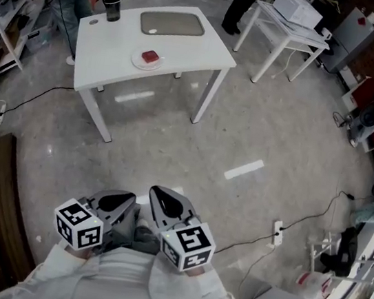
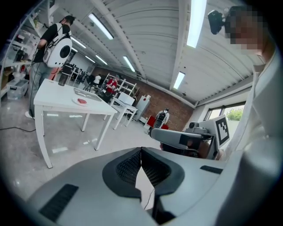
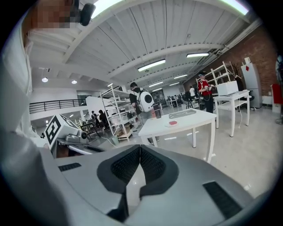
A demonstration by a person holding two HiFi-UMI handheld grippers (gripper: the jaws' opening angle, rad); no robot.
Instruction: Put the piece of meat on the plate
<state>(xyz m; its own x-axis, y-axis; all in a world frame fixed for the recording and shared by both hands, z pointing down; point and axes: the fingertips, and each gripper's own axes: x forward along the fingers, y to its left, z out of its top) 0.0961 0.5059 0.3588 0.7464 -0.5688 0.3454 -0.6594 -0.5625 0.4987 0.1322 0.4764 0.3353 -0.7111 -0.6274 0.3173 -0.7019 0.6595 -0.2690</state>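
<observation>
With the piece of meat lying on the plate on the white surface, well apart from the person, the left hand-held gripper and right hand-held gripper are hanging closed and empty, so placement is judged complete, requiring no further move.

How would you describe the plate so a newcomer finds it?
Find the nearest white table. The plate is the small round dish between the grey rectangular tray and the table's near edge. It alone carries a red piece of meat.
</observation>
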